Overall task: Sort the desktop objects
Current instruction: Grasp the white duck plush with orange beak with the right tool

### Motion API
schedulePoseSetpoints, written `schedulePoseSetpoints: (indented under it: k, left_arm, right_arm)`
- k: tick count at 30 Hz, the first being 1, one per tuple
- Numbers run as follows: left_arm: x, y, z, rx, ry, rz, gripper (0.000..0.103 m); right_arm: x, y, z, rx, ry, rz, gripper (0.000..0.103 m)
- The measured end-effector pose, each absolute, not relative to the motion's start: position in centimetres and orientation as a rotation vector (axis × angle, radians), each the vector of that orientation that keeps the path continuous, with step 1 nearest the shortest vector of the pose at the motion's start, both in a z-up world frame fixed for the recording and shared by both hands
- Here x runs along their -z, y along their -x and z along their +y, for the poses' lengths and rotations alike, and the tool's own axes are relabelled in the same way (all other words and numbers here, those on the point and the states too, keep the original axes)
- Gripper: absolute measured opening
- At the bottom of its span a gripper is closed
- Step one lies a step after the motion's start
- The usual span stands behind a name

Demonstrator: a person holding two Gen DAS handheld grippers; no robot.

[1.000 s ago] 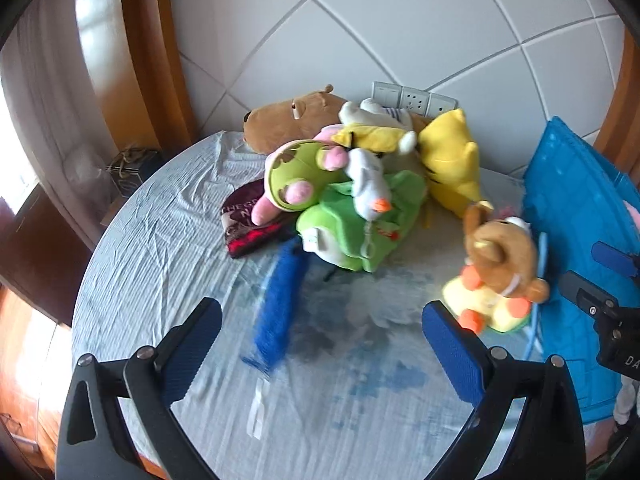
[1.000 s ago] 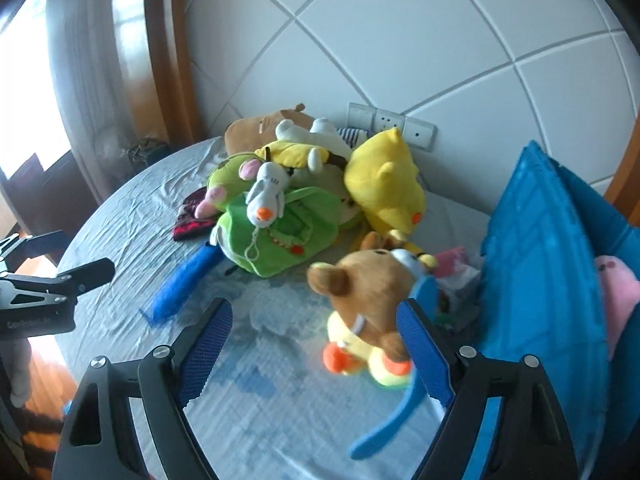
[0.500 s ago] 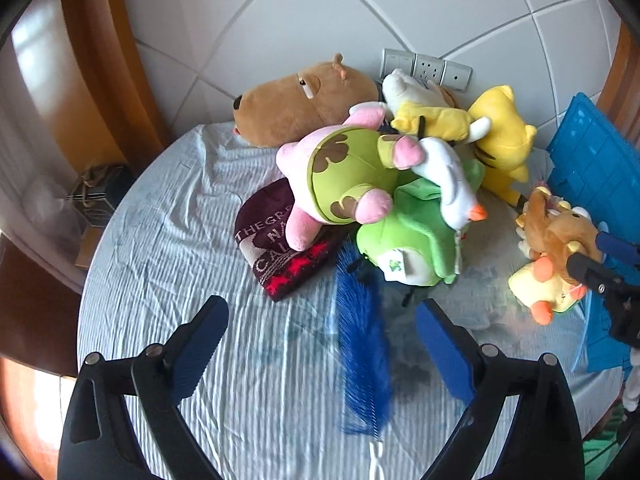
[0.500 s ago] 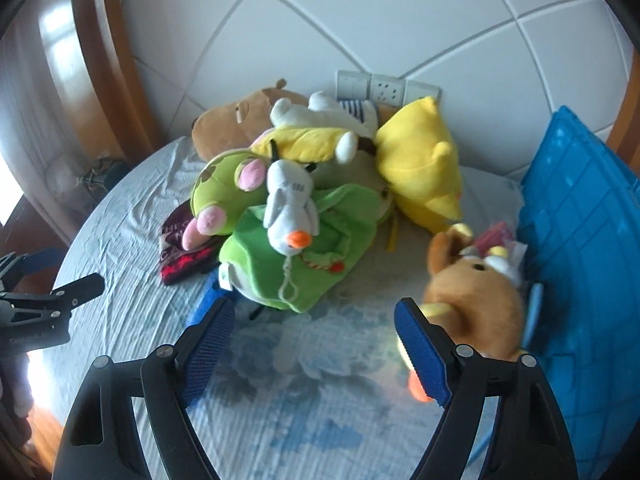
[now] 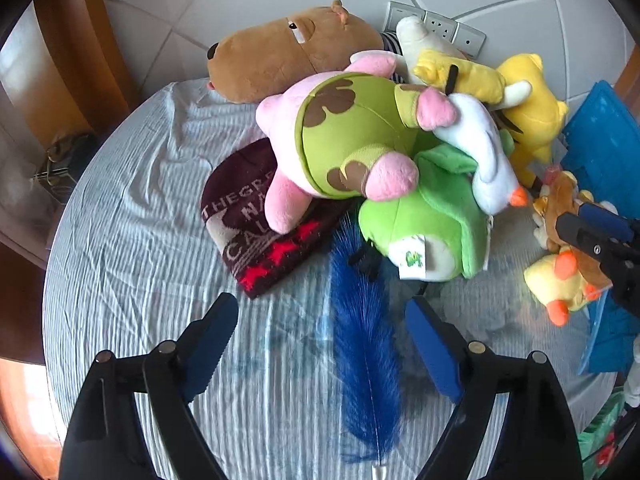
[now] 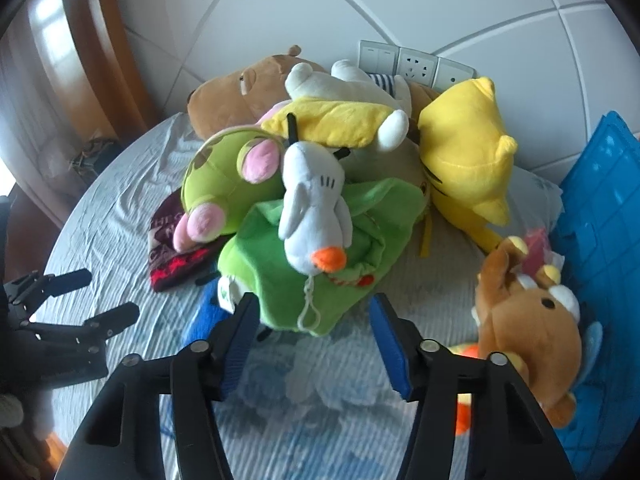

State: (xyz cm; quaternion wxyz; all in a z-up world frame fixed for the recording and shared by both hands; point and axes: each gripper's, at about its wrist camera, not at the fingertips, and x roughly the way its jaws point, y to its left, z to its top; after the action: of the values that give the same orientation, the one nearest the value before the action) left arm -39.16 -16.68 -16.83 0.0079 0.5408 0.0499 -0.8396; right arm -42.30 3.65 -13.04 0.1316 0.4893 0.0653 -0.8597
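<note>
Left tool (image 5: 322, 334): fingers spread wide, holding nothing, low over the desk (image 5: 132, 248). The blue feather (image 5: 366, 344) lies flat on the striped cloth between the two fingers, nearer the right one, touching neither; its far tip runs under the pile.

Right tool (image 6: 312, 338): fingers spread, holding nothing. They flank the near edge of the green plush (image 6: 320, 260); contact cannot be judged. The white duck (image 6: 314, 216) lies on top of the green plush, orange beak toward the camera, cord loop hanging down.

Pile at back of the desk, against the tiled wall: capybara (image 5: 288, 48) rearmost; pink-and-green plush (image 5: 344, 144) resting on the dark hat (image 5: 256, 232); yellow banana plush (image 6: 340, 120) across the top; yellow star-shaped plush (image 6: 468, 152) to the right.

Brown bear (image 6: 528, 344) sits apart, right of the pile, beside the blue crate (image 6: 600, 216). In the left view the right tool's tip overlaps the bear.
</note>
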Motion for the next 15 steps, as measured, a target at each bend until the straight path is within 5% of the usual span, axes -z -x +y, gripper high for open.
schedulePoseSetpoints:
  k: [15]
  left_arm:
    - [16.9,48.3,-15.6,2.664,-1.655,0.078,0.086]
  right_arm:
    - [16.4,51.0,2.1,2.456,-1.461,0.169,0.057]
